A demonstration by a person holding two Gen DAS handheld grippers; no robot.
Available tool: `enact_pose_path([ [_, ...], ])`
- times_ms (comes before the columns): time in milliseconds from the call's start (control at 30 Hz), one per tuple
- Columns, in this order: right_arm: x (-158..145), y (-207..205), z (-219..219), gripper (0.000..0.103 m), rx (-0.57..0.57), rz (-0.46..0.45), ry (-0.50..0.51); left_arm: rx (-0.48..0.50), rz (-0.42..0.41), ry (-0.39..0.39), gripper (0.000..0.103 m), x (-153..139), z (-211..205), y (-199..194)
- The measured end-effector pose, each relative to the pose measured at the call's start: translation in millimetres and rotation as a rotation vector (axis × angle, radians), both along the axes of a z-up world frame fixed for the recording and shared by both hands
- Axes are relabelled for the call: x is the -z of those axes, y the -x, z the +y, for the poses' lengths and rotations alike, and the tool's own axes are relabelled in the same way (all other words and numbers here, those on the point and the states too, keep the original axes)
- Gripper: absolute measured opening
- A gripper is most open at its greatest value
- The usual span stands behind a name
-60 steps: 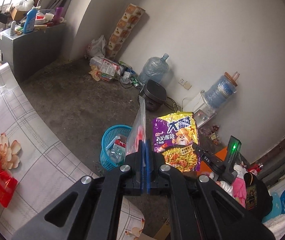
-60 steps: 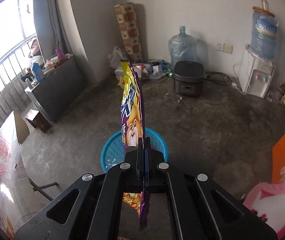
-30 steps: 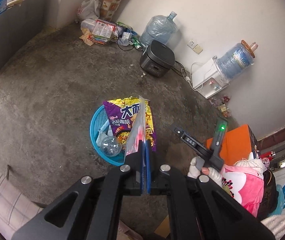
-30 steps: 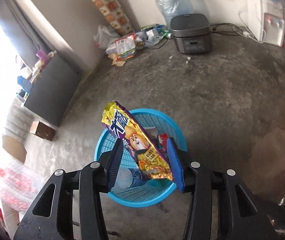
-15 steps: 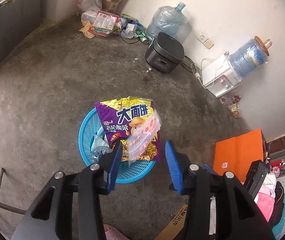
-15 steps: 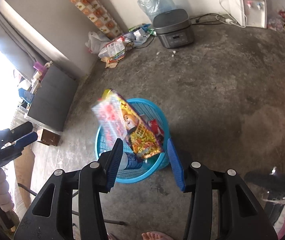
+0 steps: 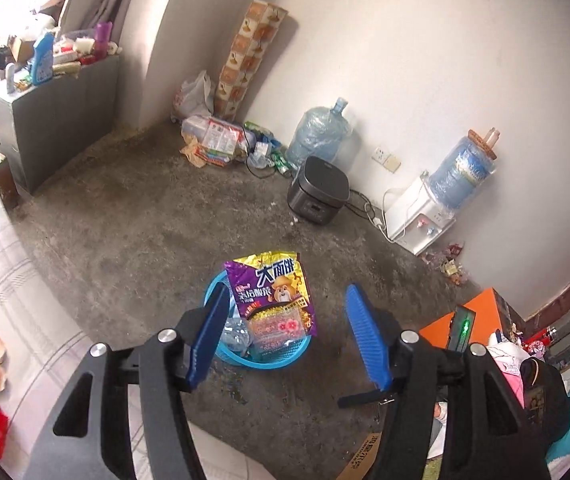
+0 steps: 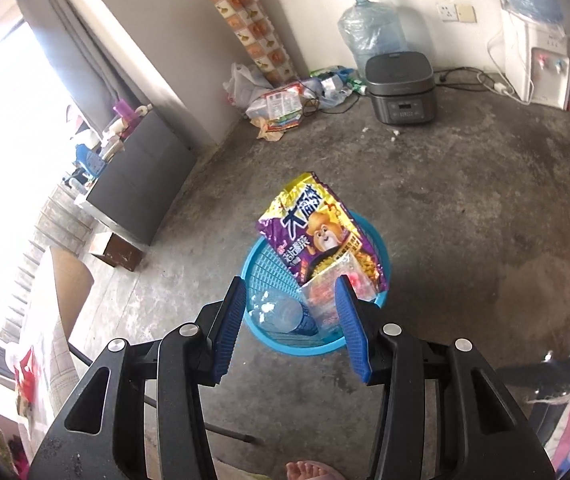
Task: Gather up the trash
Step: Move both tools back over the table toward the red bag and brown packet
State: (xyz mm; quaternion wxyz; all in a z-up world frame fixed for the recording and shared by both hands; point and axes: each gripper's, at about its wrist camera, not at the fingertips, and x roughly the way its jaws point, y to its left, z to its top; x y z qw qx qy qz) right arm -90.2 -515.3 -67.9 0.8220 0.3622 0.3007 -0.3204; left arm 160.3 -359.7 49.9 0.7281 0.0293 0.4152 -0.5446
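Wrappers in blue basket (image 7: 281, 354) — left gripper (image 7: 287, 334) just opened, empty; right gripper (image 8: 289, 320) agape, empty.

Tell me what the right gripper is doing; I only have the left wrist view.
Observer: The right gripper is open above the blue basket, with nothing between its fingers.
Operator: Check the floor below it.
Observer: A bare foot shows at the bottom edge of the right wrist view, on the near side of the basket and apart from it.
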Motion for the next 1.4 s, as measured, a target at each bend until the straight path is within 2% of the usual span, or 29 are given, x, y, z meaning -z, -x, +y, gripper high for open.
enact_pose_path([
  [67, -15.3, -6.4, 18.8, 0.052, -0.037, 0.012, 0.064, -0.036, -0.038, 0.039, 0.067, -11.0, 34.1, 0.9],
  [167, -41.2, -15.8, 51.2, 0.069, -0.087, 0.018, 0.184, -0.099, -0.105, 0.065, 0.076, -21.6, 82.1, 0.3],
  [233, -57.5, -23.0, 74.0, 0.085, -0.121, 0.021, 0.273, -0.154, -0.143, 0.08, 0.084, -28.9, 112.9, -0.8],
  [333, -78.9, -37.4, 106.7, 0.095, -0.197, 0.014, 0.389, -0.241, -0.191, 0.12, 0.094, -38.6, 159.4, -1.3],
  [433, -97.8, -54.3, 136.6, 0.095, -0.285, 0.003, 0.494, -0.346, -0.24, 0.143, 0.097, -45.6, 206.3, -1.2],
  [533, -110.0, -69.1, 159.1, 0.095, -0.377, -0.035, 0.533, -0.456, -0.265, 0.149, 0.097, -46.1, 252.0, -2.7],
  [600, -113.3, -77.5, 168.7, 0.095, -0.429, -0.07, 0.516, -0.524, -0.261, 0.145, 0.097, -42.4, 279.7, -4.0],
  [733, -109.5, -100.4, 180.4, 0.095, -0.536, -0.121, 0.397, -0.634, -0.255, 0.098, 0.097, -28.8, 326.4, -7.5],
  [900, -102.1, -134.9, 197.1, 0.09, -0.639, -0.123, 0.266, -0.724, -0.245, 0.046, 0.097, -6.4, 367.6, -10.3],
  [1100, -93.6, -165.9, 232.9, 0.081, -0.715, -0.088, 0.143, -0.793, -0.151, -0.015, 0.097, 28.6, 393.2, -27.2],
  [1200, -84.4, -181.6, 249.9, 0.076, -0.753, -0.033, 0.105, -0.787, -0.12, -0.009, 0.096, 38.9, 397.9, -35.1],
  [1300, -76.9, -194.8, 265.4, 0.074, -0.797, -0.007, 0.065, -0.708, -0.114, 0.01, 0.093, 42.4, 390.4, -43.6],
  [1400, -73.2, -210.3, 277.3, 0.069, -0.825, -0.002, 0.02, -0.654, -0.065, 0.033, 0.087, 48.9, 381.3, -60.6],
])
